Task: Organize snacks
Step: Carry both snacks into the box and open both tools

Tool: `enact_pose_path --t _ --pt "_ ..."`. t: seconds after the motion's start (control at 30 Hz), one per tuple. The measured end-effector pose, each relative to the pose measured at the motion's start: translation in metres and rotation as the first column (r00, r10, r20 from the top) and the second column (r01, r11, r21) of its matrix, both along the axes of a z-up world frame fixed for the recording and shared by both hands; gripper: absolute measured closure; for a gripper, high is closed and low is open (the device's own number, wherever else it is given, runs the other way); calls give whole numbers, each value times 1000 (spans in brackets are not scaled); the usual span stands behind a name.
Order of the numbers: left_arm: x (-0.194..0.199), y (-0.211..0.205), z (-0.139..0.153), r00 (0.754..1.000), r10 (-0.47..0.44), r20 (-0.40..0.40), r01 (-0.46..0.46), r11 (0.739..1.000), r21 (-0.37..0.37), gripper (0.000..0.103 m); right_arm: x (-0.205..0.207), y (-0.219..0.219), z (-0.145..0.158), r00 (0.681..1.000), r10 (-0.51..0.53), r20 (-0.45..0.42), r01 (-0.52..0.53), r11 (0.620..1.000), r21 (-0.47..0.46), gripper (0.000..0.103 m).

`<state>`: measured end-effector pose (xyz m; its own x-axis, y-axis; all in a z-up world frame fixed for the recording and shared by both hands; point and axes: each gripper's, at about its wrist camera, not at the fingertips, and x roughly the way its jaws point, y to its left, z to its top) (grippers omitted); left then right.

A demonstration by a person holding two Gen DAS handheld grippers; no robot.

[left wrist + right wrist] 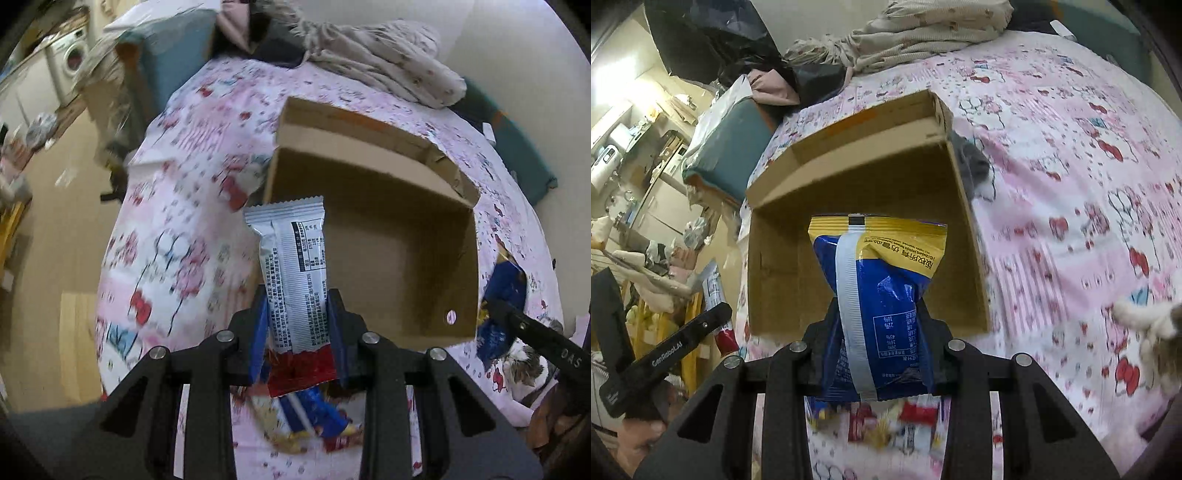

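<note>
We are gripping a silver-and-red snack bar (295, 280) in the left tool (298, 328) and a blue-and-yellow snack bag (882, 295) in the right tool (877, 343). Both packets are pointing lengthwise ahead toward the open cardboard box (388, 206) on the bed (192, 206), which is lying just ahead of and below both tools, about equally near each.
</note>
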<state>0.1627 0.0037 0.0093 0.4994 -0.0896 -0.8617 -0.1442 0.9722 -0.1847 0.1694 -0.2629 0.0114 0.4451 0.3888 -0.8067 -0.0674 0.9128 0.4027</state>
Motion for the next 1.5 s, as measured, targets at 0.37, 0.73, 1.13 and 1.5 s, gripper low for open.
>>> enact_pose_path --t 0.37,0.73,1.13,1.5 --pt "44 -21 -26 997 -72 -20 72 997 22 77 40 23 -35 999 29 -29 -30 998 -50 66" --pt "58 -32 -56 989 -137 -63 140 989 41 77 64 37 -62 996 47 -77 -51 997 -52 66" --pt "61 -37 -64 984 -160 -75 164 985 61 76 71 45 -71 992 63 -111 -72 995 -76 65" --pt "53 -39 -51 985 -171 -24 173 977 122 37 70 47 -62 996 65 -58 -69 996 -60 29"
